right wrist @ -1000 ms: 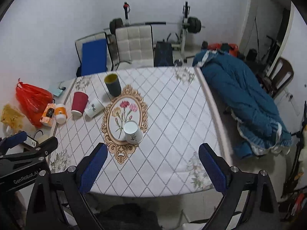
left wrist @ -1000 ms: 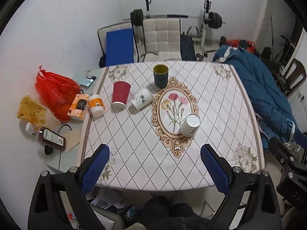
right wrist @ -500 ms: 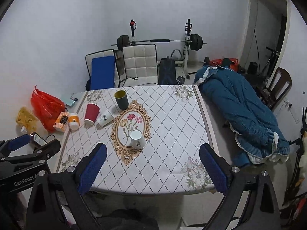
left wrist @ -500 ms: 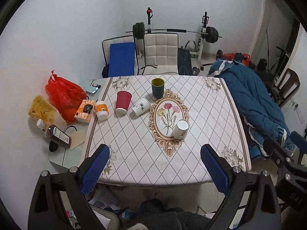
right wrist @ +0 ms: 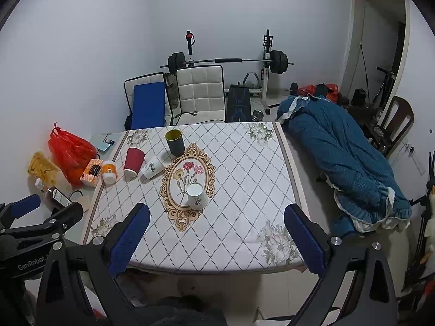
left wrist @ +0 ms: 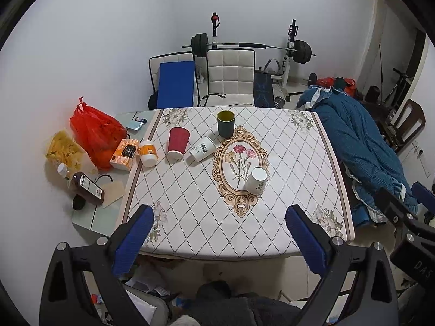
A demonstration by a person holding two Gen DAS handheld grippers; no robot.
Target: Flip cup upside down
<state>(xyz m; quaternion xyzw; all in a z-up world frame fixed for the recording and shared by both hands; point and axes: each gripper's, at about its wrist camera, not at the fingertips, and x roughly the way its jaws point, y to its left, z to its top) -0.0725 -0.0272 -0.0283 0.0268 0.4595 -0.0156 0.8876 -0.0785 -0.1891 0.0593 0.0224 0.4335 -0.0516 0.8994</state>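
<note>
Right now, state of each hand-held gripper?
Left hand-held gripper: open, holding nothing, short of the table.
Right hand-held gripper: open, holding nothing.

Pretty dim, cool bluish indoor light in both views, flat and even, with barely any shadows on the quilted white floral-cloth worktop (left wrist: 195,201). Heavy fisheye bending plus black corners. Focus is decent mid-frame, and no glare anywhere.
</note>
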